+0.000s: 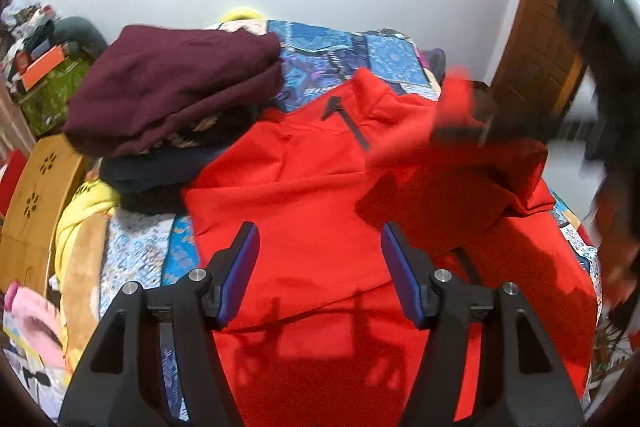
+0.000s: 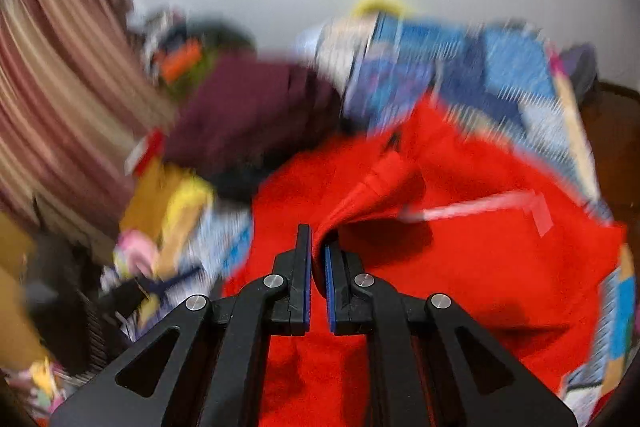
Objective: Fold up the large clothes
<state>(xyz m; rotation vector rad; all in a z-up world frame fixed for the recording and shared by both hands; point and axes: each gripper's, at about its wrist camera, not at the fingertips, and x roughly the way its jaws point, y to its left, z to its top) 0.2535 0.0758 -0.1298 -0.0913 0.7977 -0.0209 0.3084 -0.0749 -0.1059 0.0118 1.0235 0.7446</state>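
The right tongs (image 2: pixel 317 257) are pressed together on a fold of the red jacket (image 1: pixel 312 195), with the cloth rising between the two pads. The left tongs (image 1: pixel 320 259) are spread wide and hold nothing; they hang above the middle of the jacket.

The jacket lies over most of the bed (image 1: pixel 340 51), its collar toward the far edge, and one part is lifted at the right side. The right wrist view is much blurred, so the grip may be under a fast pull. The pinch looks thin, so the cloth could slip out and the fold would fall crooked.

At the bed's left edge stands a stack of folded clothes (image 1: pixel 172 95), touching the jacket; a wide swing could push it over.
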